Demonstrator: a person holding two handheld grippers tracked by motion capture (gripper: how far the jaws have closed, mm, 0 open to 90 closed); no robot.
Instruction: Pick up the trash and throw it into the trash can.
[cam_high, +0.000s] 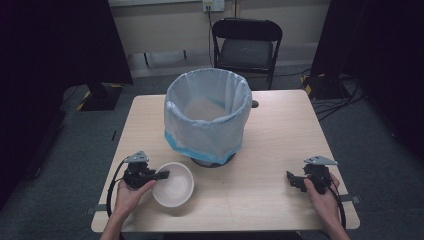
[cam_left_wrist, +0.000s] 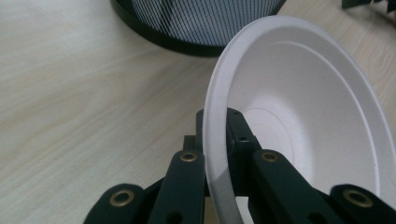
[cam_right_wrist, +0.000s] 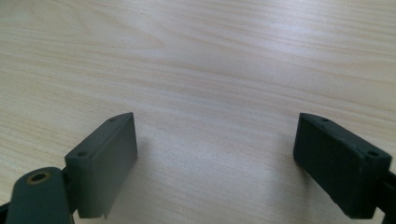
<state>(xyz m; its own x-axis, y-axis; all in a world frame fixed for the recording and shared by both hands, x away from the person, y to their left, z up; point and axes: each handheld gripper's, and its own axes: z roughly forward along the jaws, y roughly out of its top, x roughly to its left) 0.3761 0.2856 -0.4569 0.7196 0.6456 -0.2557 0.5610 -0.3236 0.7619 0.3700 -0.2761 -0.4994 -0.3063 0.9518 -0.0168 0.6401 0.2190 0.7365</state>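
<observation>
A white paper bowl (cam_high: 173, 184) lies on the wooden table (cam_high: 280, 145) near its front left. My left gripper (cam_high: 162, 175) is shut on the bowl's left rim. In the left gripper view the two black jaws pinch the thin rim of the bowl (cam_left_wrist: 299, 107), one jaw inside it and one outside. My right gripper (cam_high: 292, 179) rests at the front right of the table with its jaws wide open. In the right gripper view there is bare wood between the fingers (cam_right_wrist: 105, 161).
A wire bin lined with a pale blue bag (cam_high: 207, 116) stands in the middle of the table, just behind the bowl. Its black mesh base (cam_left_wrist: 201, 23) is close ahead of the left gripper. A black folding chair (cam_high: 246, 46) stands beyond the table.
</observation>
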